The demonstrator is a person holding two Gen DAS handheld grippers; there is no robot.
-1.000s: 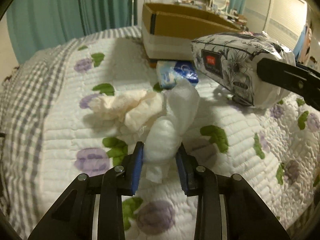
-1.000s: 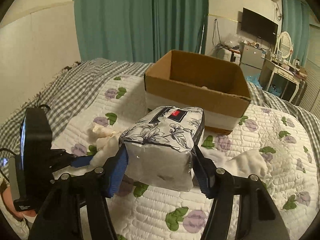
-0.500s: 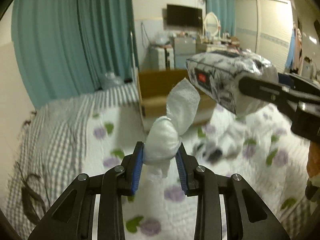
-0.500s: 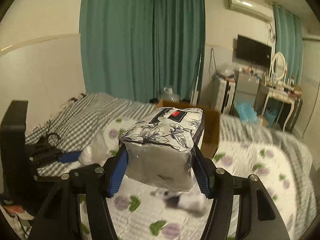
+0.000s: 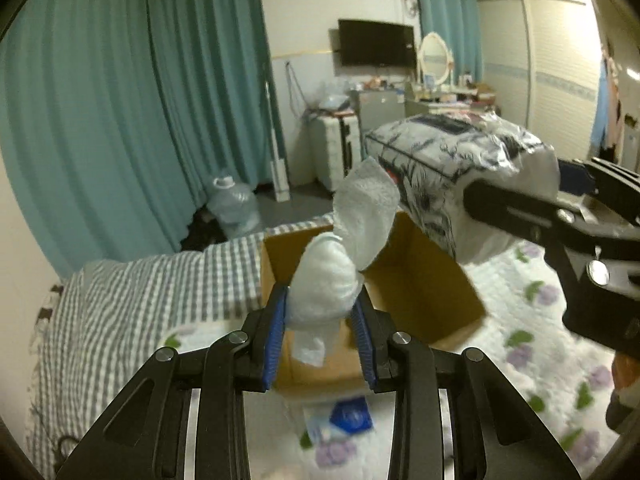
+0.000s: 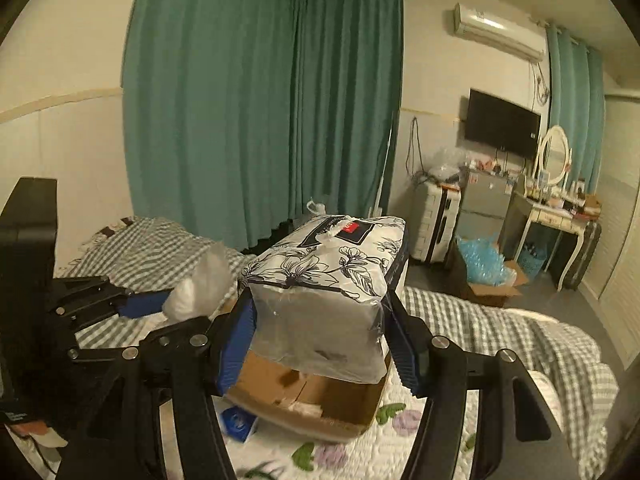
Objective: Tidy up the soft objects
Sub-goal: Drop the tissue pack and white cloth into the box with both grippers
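- Both grippers have risen off the floral quilt (image 5: 532,344) since a second ago, and now hang over the open cardboard box (image 5: 424,280) instead of short of it.
- Left gripper (image 5: 320,328), seen from its own wrist camera, is clamped on a white rolled cloth (image 5: 324,280); the blue pads press its lower bulge from both sides.
- The cloth's loose flap stands up above the pads, and a small tail hangs below them, in front of the box's open top.
- A blue-and-white packet (image 5: 340,420) lies on the quilt just in front of the box, blurred.
- Right gripper (image 6: 320,336), in its own view, is closed on a plastic-wrapped tissue pack (image 6: 324,280) with a black floral print and a red label on top.
- The pack sits level between the blue pads, held in the air over the box (image 6: 320,400), whose brown inside shows beneath it.
- A checked bedspread (image 6: 500,320) covers the bed beyond the box, with teal curtains (image 6: 260,100) behind.
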